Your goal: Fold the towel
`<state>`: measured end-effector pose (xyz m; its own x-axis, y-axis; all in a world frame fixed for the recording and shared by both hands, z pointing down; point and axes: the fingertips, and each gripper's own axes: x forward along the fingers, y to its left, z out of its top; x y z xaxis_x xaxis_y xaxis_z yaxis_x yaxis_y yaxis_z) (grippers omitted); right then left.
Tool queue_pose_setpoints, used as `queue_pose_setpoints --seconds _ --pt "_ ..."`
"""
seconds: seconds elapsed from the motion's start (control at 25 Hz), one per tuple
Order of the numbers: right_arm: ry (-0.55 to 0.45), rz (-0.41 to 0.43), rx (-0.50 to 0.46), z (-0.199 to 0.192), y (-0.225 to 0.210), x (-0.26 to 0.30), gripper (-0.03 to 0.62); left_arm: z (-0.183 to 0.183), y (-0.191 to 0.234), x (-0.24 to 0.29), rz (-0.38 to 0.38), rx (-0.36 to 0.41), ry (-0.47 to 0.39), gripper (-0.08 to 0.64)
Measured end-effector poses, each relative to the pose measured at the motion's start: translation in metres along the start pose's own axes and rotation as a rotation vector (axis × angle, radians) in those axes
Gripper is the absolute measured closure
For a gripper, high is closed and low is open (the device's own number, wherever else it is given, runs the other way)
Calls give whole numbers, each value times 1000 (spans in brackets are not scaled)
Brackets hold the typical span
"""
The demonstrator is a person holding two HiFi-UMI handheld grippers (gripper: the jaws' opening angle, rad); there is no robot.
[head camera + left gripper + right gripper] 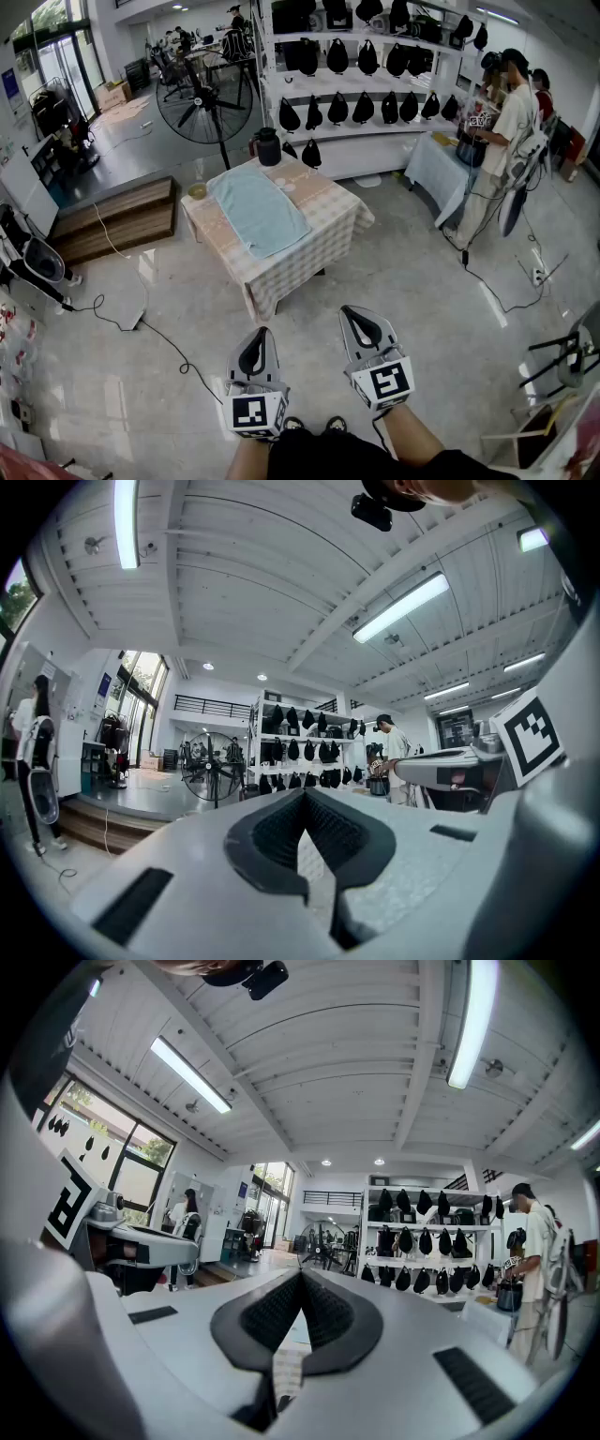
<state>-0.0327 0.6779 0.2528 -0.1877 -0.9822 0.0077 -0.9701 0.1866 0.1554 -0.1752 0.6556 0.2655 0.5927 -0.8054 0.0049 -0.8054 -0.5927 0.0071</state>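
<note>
The towel (258, 211), pale blue, lies spread out flat on the bench (333, 220) in the upper middle of the head view, set diagonally across the checked cloth that covers the bench top and hangs down its sides. A dark jug (269, 147) stands at the bench's far corner, just beyond the towel's upper end, and a small yellowish bowl (197, 190) sits at the bench's left corner, beside the towel

Both grippers are low in the frame, side by side above the shiny floor and well apart from the bench. The left gripper (262, 331) sits at lower centre-left, the right gripper (347, 310) a little higher at lower centre-right. Each gripper view shows the jaws pressed together along their ribbed black pads, with nothing between them

Behind the bench a large standing fan (203, 103) occupies the upper left of centre, and white shelves (375, 89) with rows of black bags run across the top. At the upper right a person (502, 122) stands at a second table (436, 169) draped in light cloth. A low wooden platform (112, 220) lies at the left, and a black cable (141, 323) trails over the floor
</note>
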Motion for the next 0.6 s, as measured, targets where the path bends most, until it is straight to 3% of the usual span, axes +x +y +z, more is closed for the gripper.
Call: queue_pose_setpoints --seconds 0.24,0.4,0.52,0.6 --pt "-6 27 0 7 19 15 592 4 17 0 -1 6 -12 557" --pt "-26 39 28 7 29 27 592 -1 31 0 -44 -13 -22 557" --pt "13 70 23 -5 45 36 564 -13 43 0 -76 -38 -11 447" --pt "23 84 5 -10 57 43 449 -23 55 1 -81 -46 3 363"
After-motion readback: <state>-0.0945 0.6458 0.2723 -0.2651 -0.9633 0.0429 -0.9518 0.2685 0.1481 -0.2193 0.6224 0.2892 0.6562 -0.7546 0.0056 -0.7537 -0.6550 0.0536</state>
